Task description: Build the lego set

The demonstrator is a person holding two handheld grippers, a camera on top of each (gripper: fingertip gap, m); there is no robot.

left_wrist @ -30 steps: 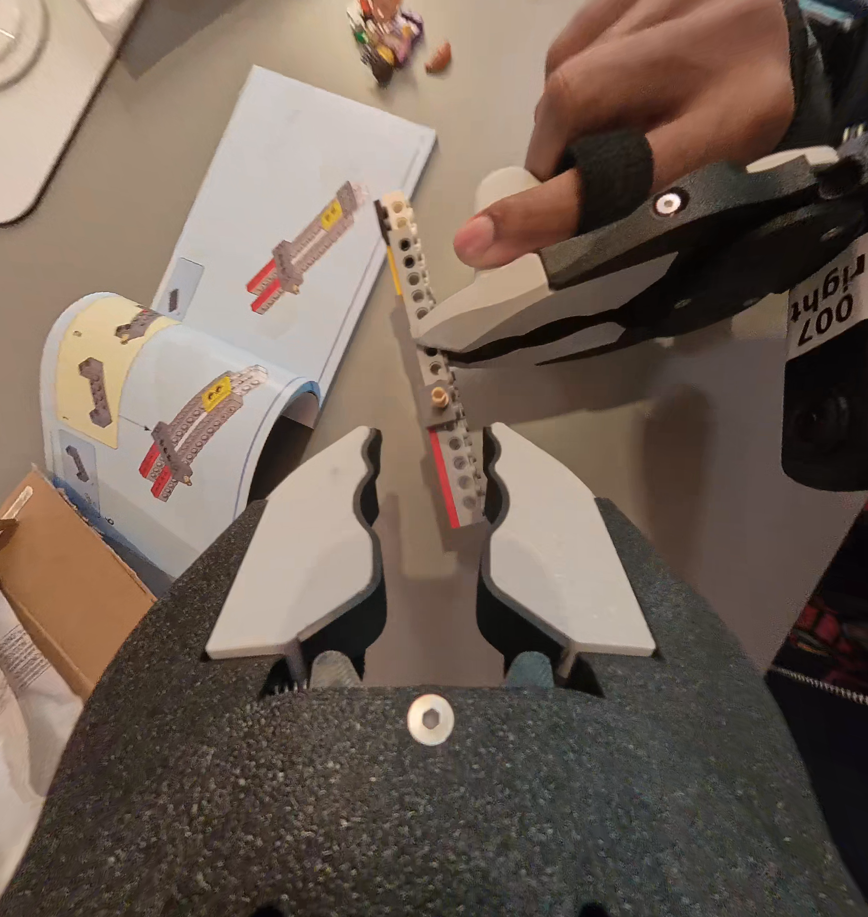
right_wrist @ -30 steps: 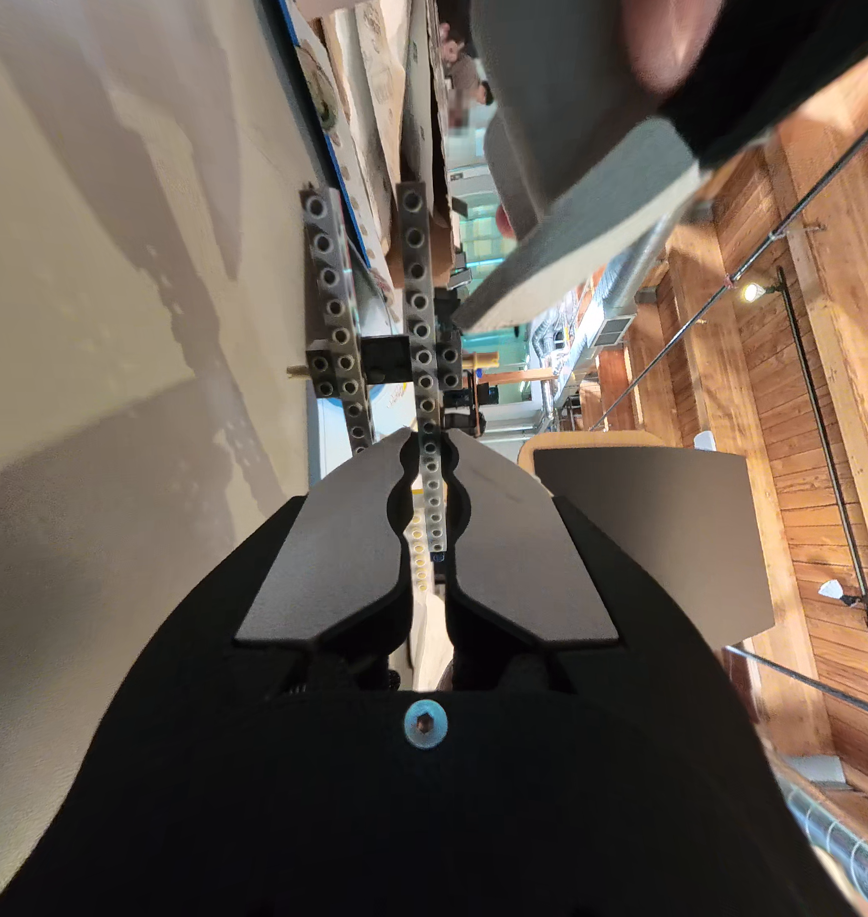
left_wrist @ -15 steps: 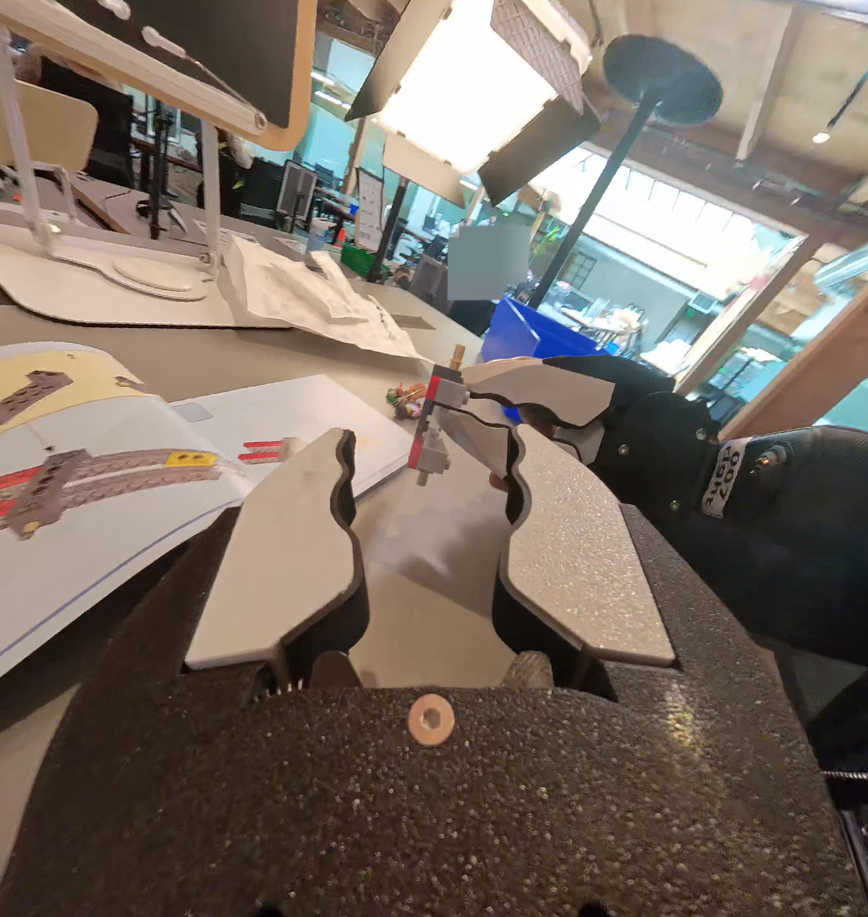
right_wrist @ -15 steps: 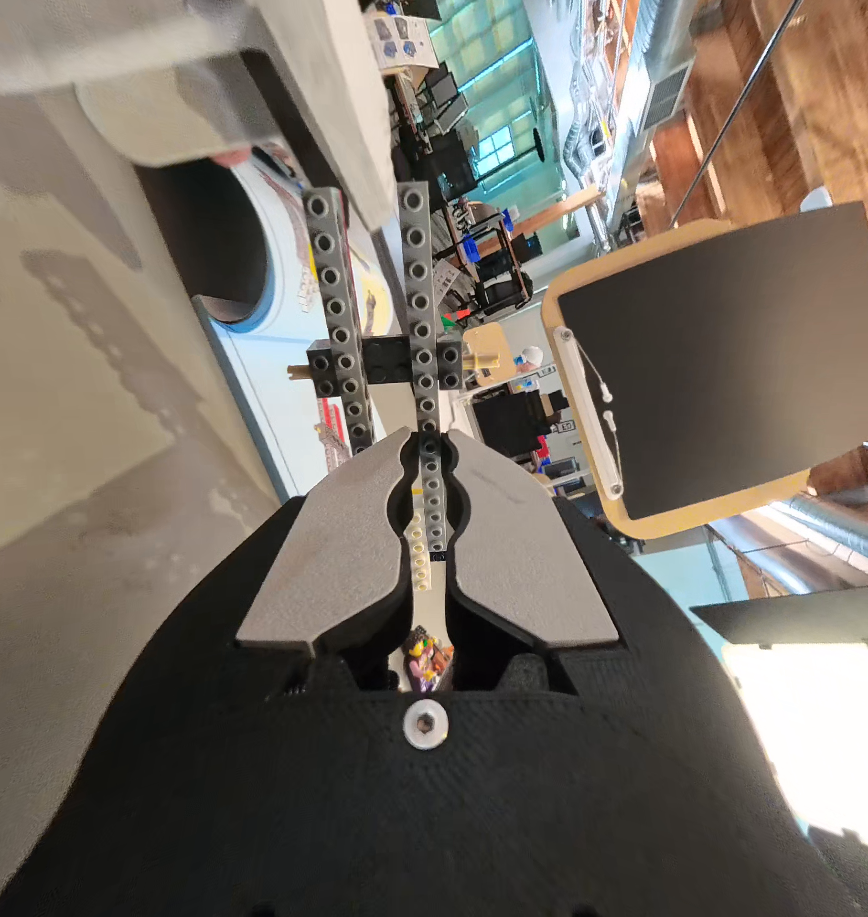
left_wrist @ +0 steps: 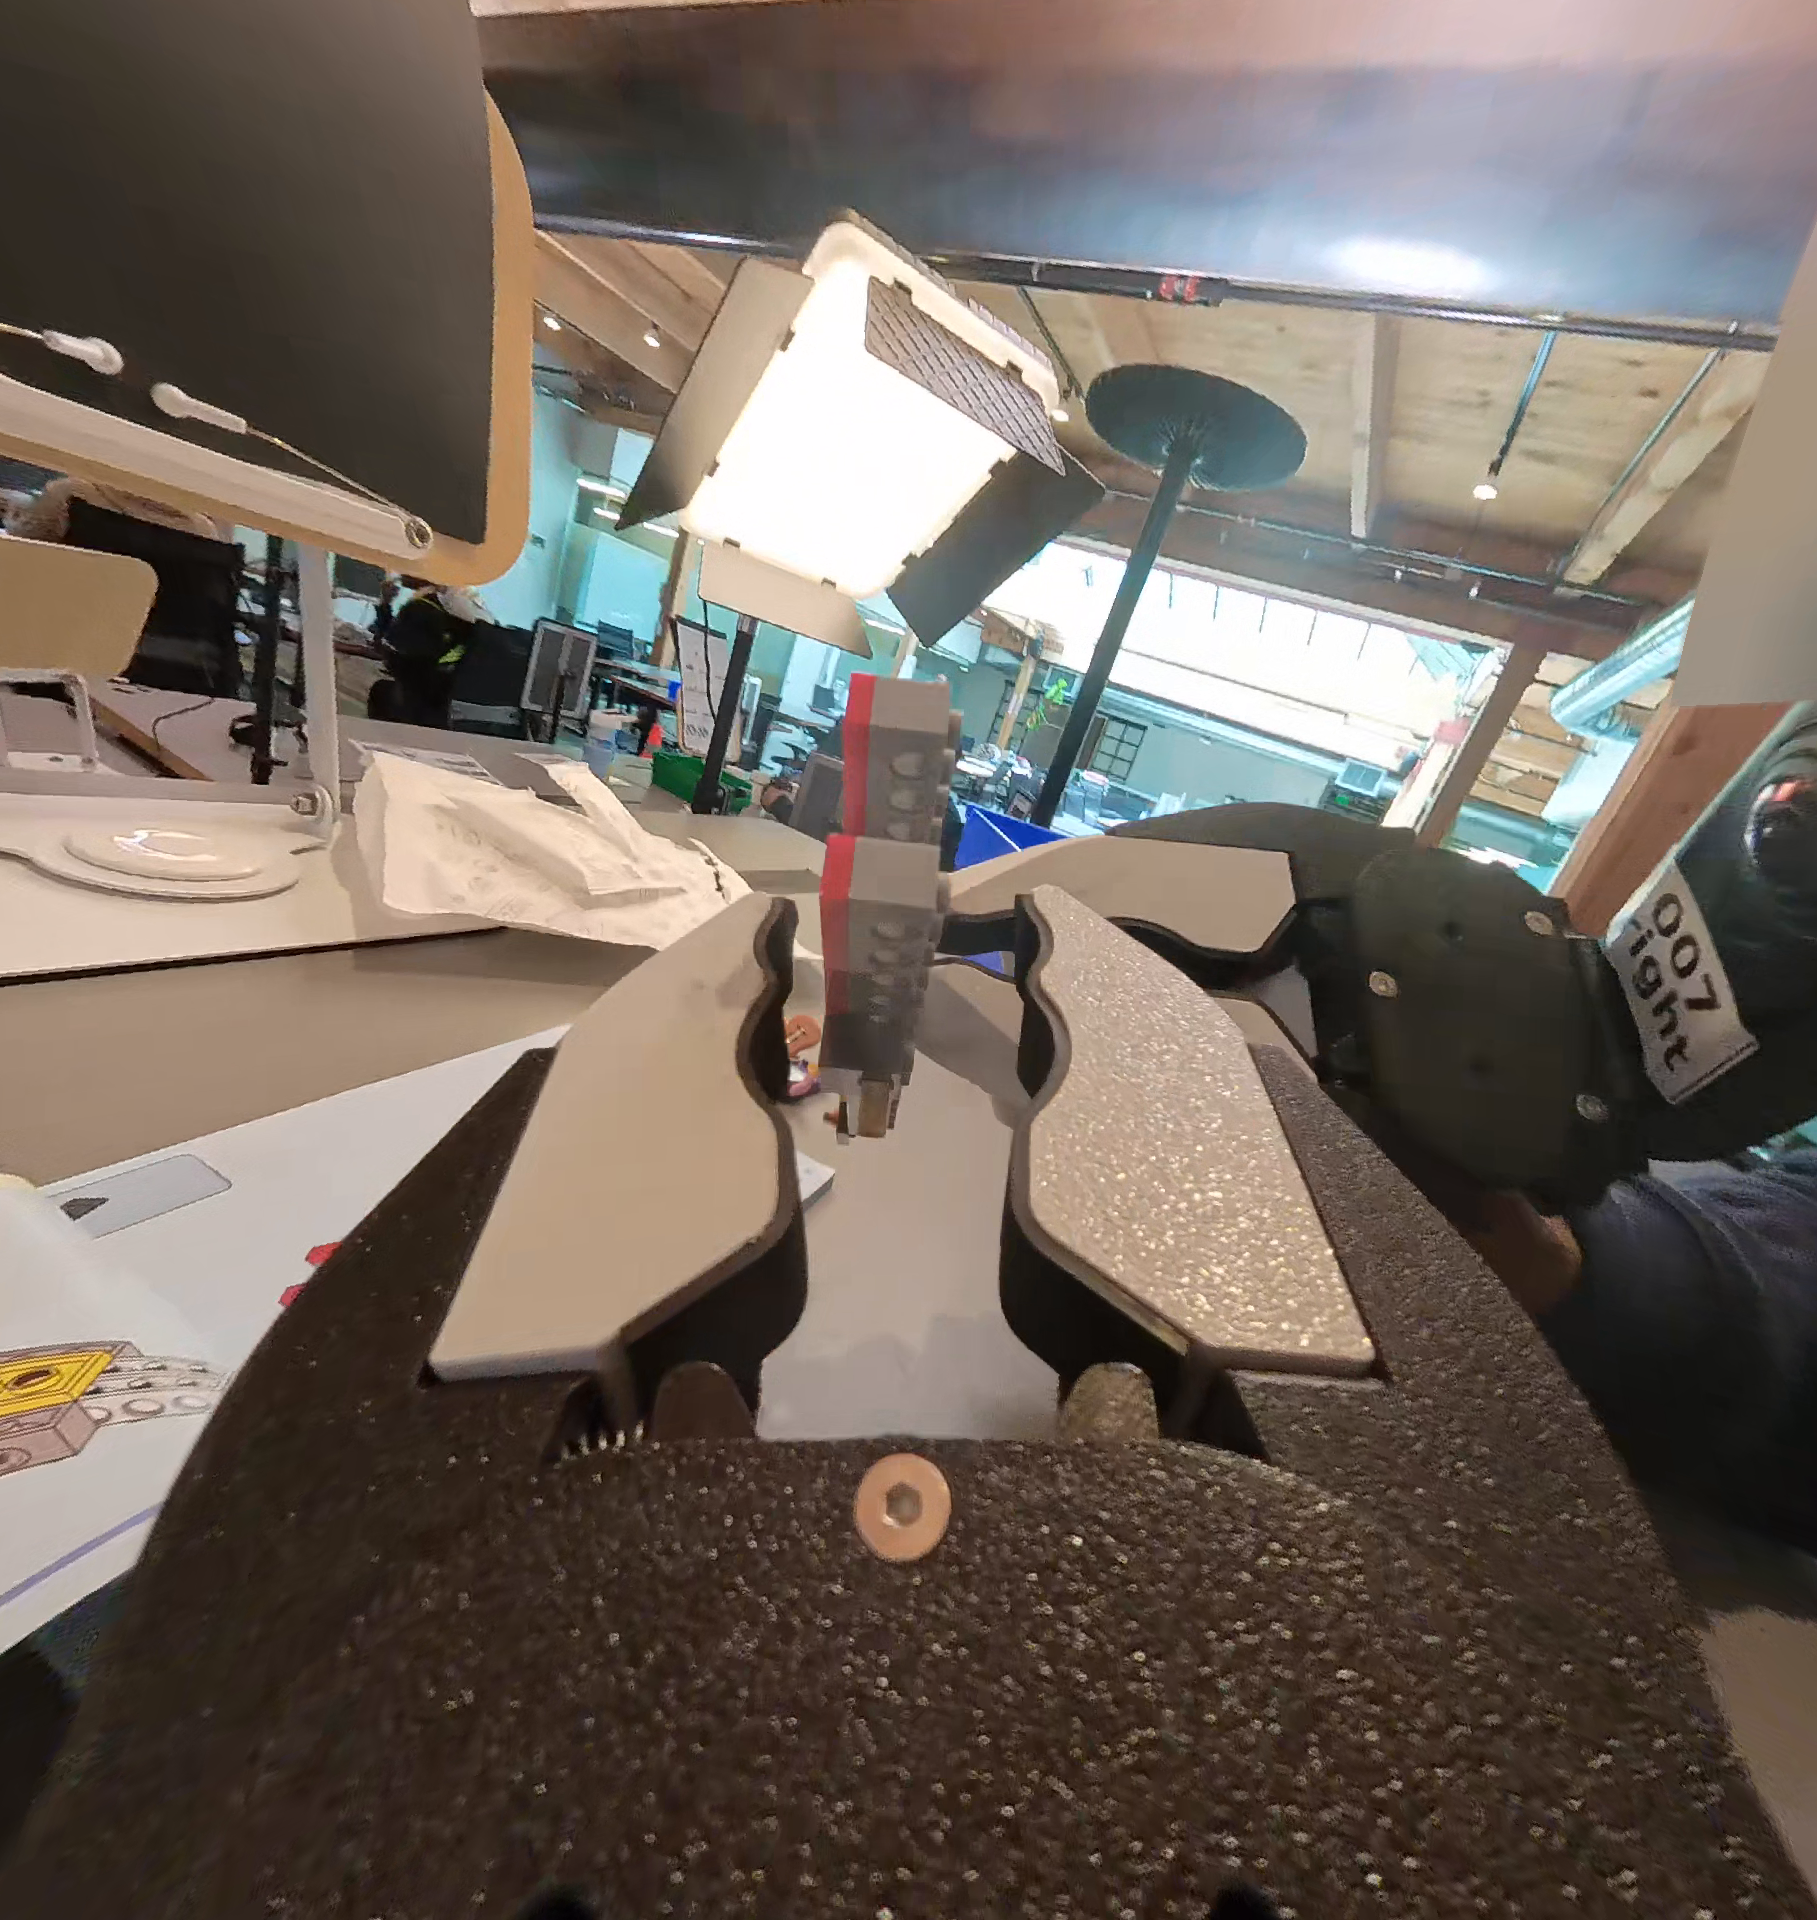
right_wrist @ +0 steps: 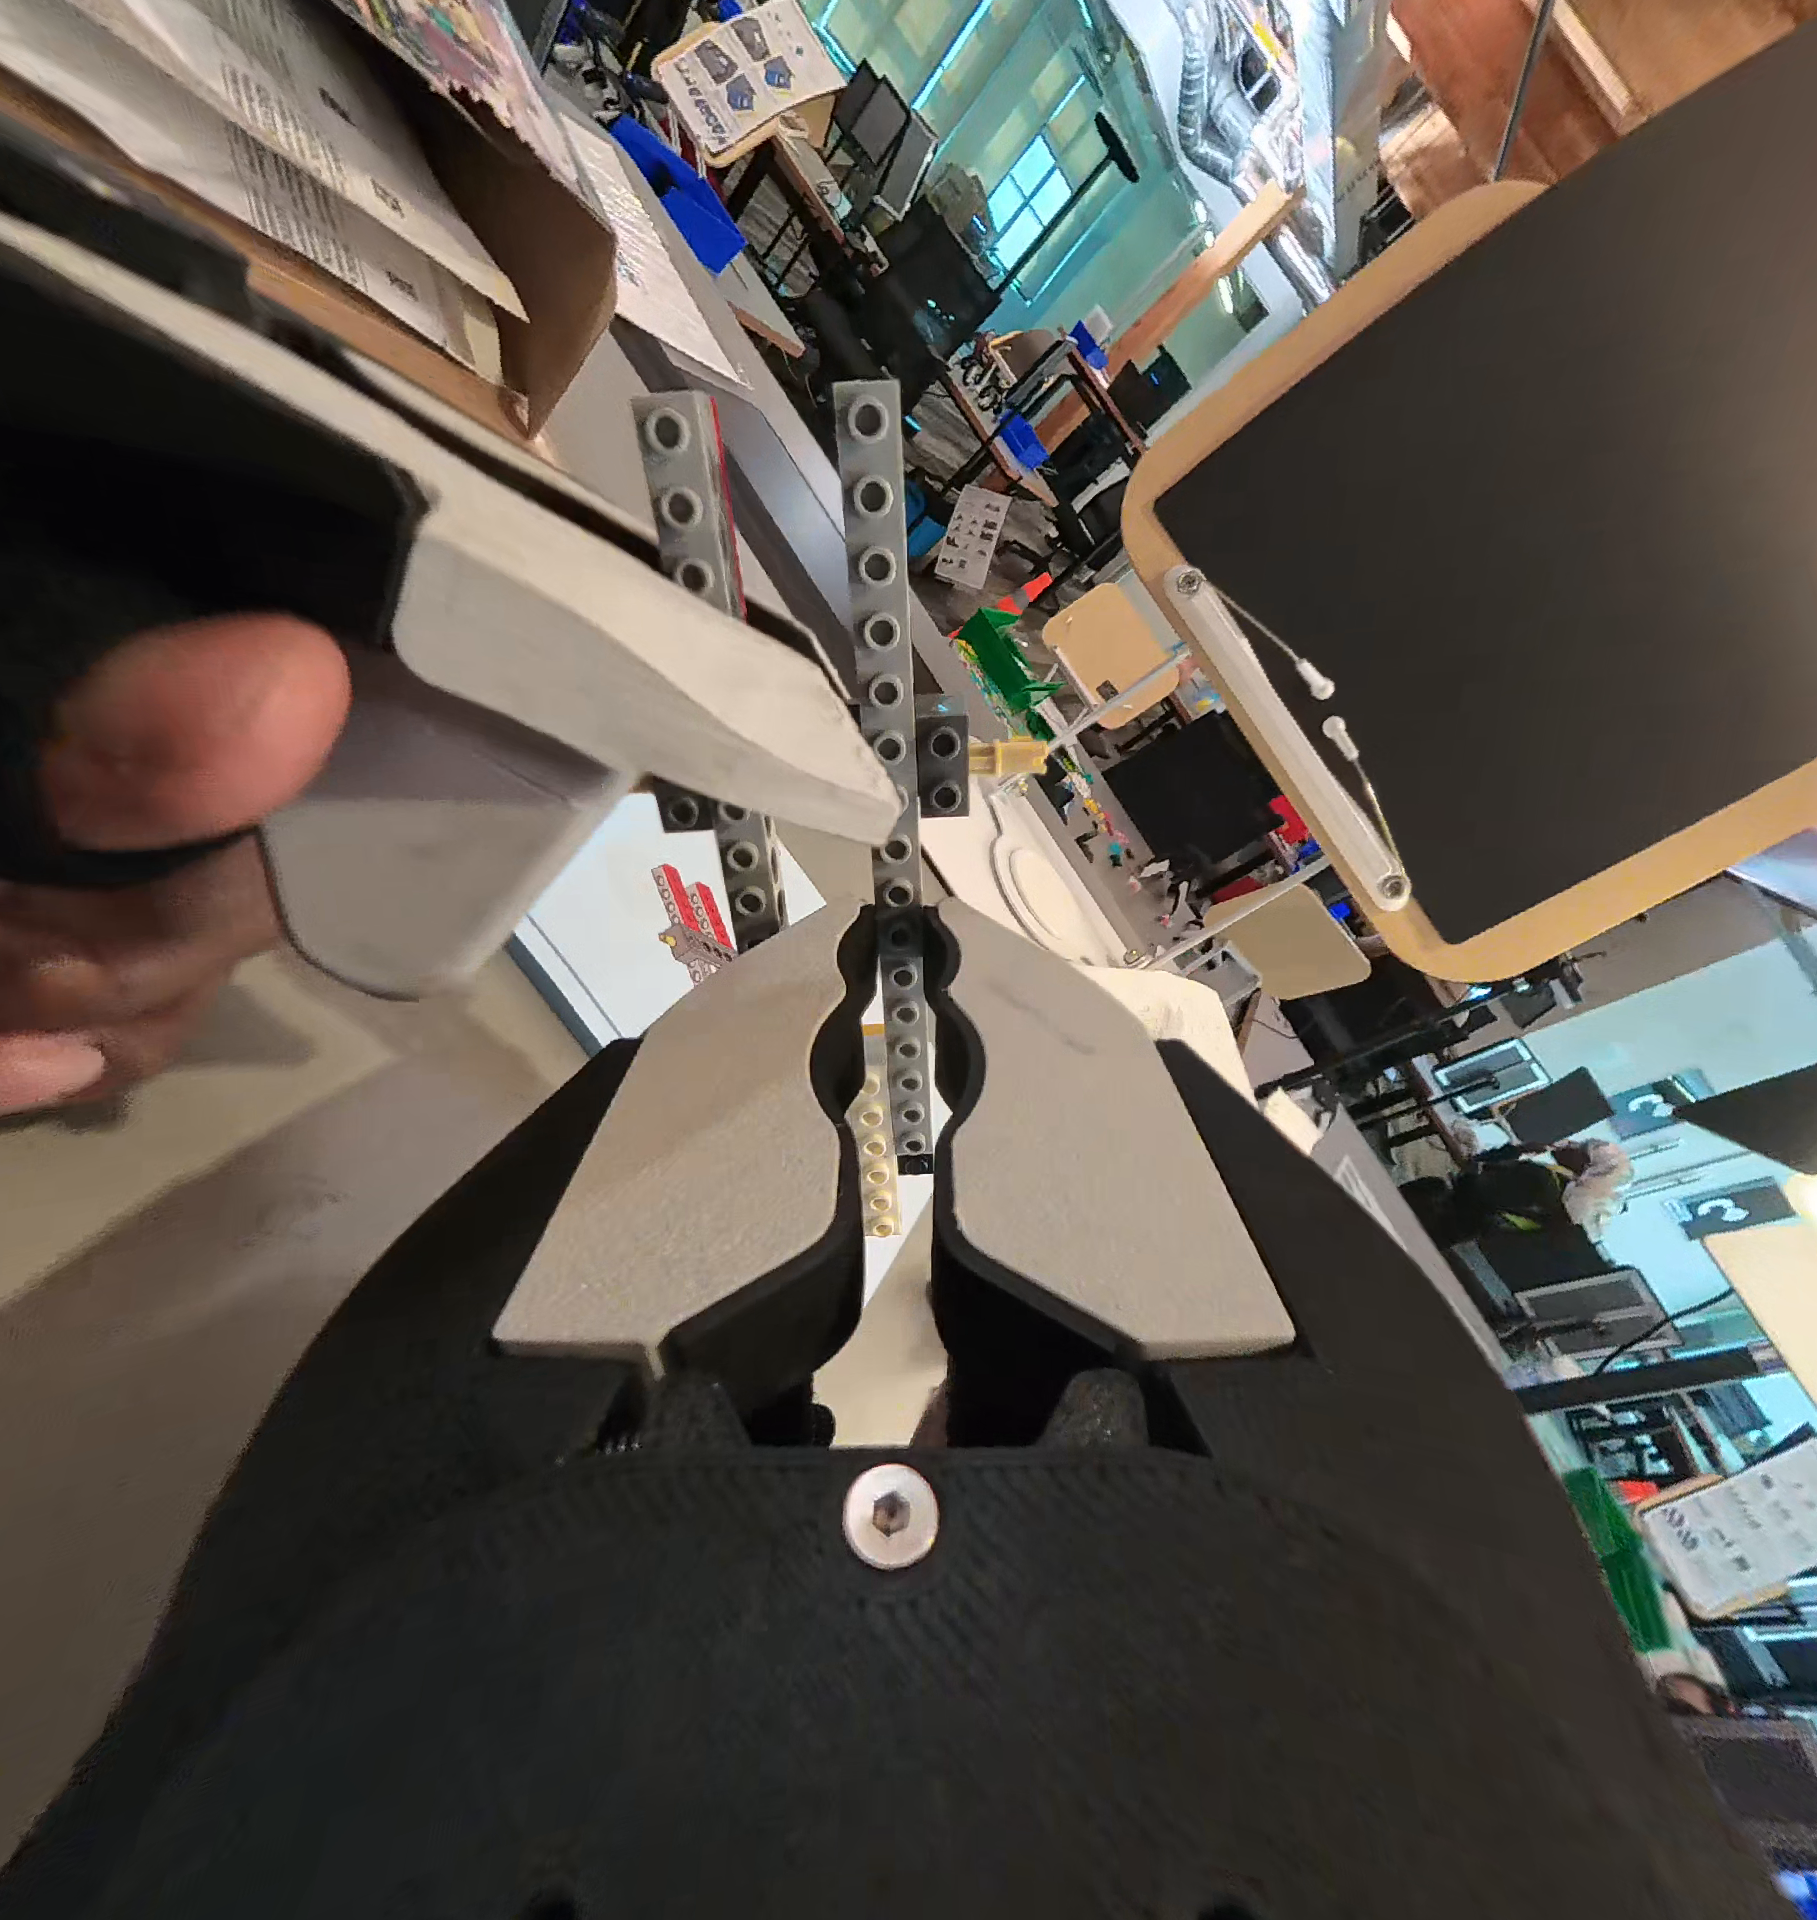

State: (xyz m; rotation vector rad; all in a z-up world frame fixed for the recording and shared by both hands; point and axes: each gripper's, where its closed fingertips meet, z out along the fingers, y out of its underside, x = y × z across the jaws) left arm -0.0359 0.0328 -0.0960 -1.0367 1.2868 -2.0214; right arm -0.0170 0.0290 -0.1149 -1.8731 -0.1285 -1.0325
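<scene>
Two views: right gripper jaws clamp grey brick assembly; only left wrist view shows left gripper jaws apart, not pressing assy; booklet on table.

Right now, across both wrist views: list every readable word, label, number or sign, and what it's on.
I don't transcribe writing; these items carry it.
White label on the right gripper body: legible.
Crumpled printed sheet: too small to read.
Printed paper in the cardboard box: blurred.
Two black signs, far right: large white characters, legible.
Posted leaflet: too small to read.
</scene>
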